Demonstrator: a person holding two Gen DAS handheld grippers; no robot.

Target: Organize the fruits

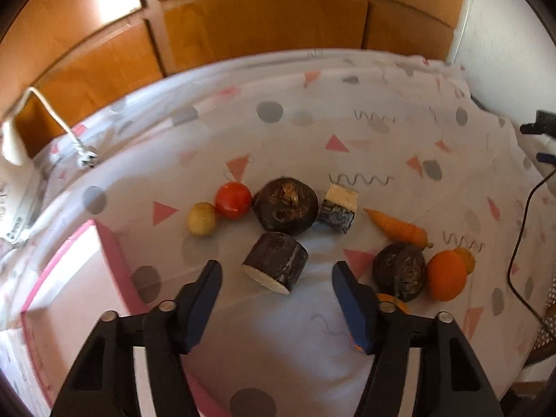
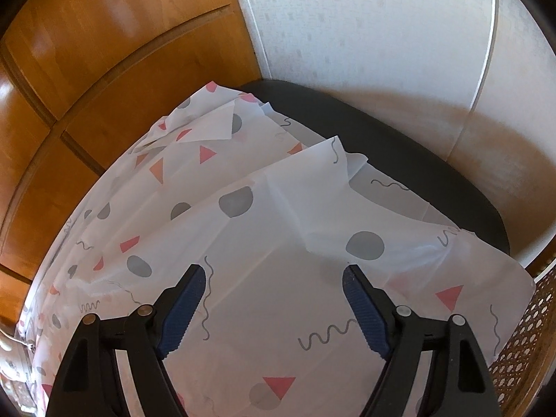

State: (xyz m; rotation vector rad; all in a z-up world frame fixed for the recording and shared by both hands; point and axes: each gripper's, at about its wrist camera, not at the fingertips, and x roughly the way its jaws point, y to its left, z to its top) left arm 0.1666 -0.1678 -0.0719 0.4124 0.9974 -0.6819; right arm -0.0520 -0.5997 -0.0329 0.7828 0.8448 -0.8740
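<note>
Hovering left gripper (image 1: 276, 271), fingers apart, empty, above dark cut chunk (image 1: 276, 267) | right gripper (image 2: 274, 278) fingers apart, empty, over patterned cloth (image 2: 271, 243)

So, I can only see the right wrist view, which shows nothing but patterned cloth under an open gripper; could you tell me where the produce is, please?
Observer: It is all in the left wrist view, laid out on the tablecloth ahead of the left gripper.
Operator: Thank you. What lies closest to that gripper?
Observer: A dark cut cylinder with a pale end lies on its side just beyond the open fingertips, not gripped.
Operator: Is there a container nearby?
Observer: A pink-rimmed bin sits at the left gripper's left.
Operator: And anything orange?
Observer: A carrot and an orange lie to its right.
</note>
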